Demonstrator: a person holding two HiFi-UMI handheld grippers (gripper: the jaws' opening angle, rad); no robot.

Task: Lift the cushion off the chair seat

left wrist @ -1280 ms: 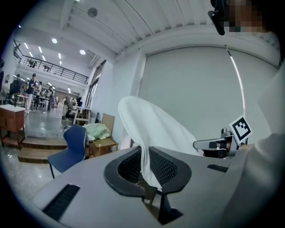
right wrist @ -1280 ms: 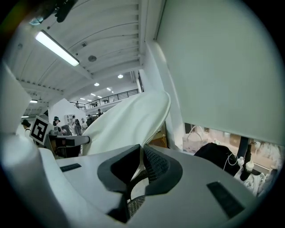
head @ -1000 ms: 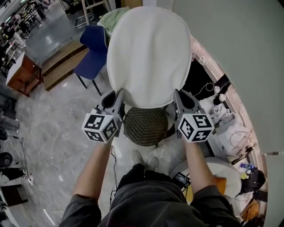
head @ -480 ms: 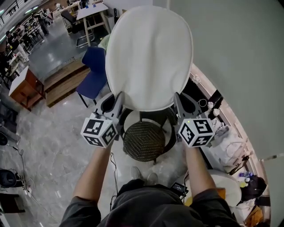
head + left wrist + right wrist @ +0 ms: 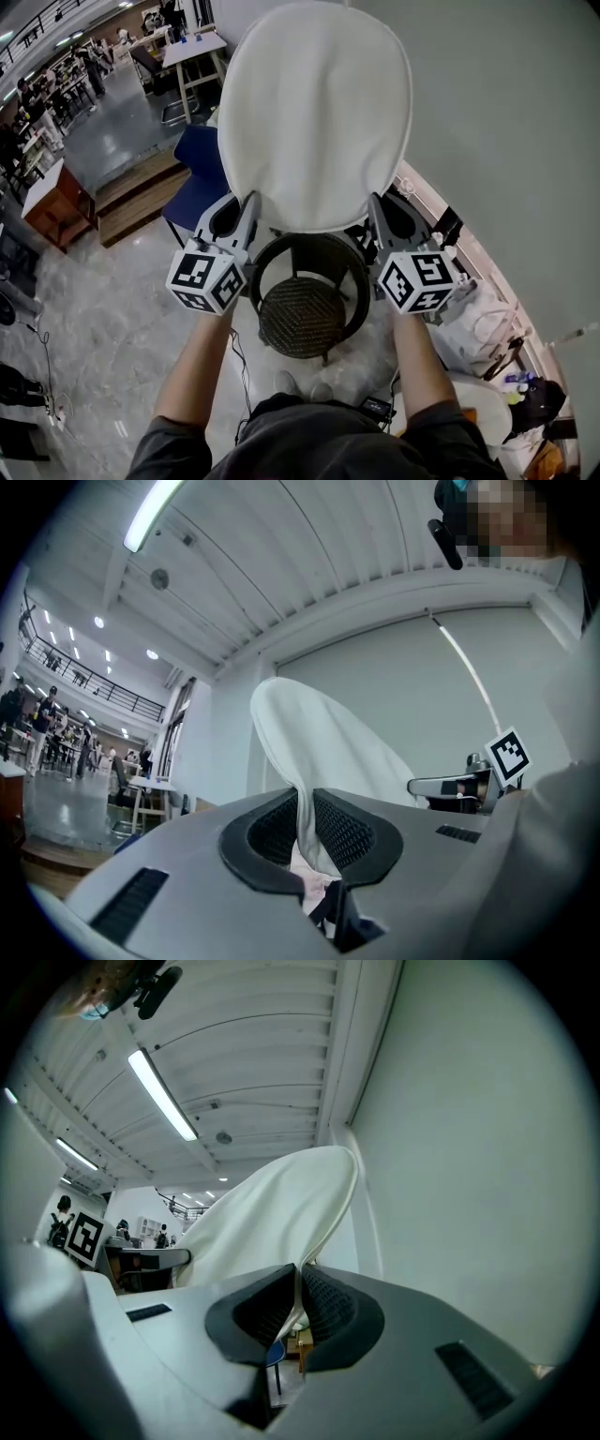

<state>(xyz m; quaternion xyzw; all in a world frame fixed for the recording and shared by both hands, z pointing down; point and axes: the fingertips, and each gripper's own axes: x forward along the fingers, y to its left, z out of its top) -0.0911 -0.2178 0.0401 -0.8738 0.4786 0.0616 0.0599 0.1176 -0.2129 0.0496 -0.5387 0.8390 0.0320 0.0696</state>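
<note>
A white oval cushion hangs in the air well above the round black chair seat, lifted clear of it. My left gripper is shut on the cushion's near left edge, and my right gripper is shut on its near right edge. In the left gripper view the white fabric runs down between the dark ribbed pads. In the right gripper view the cushion rises from between the pads. The chair's black ring frame curves around the woven seat.
A grey wall stands close on the right. A blue chair and a wooden platform are at the left. White bags and clutter lie by the wall at the right. My shoes are just below the seat.
Both grippers have risen with the cushion. The cushion's near edge, which covered the seat's far rim, now hangs clear above the chair, and the whole seat and ring show.
</note>
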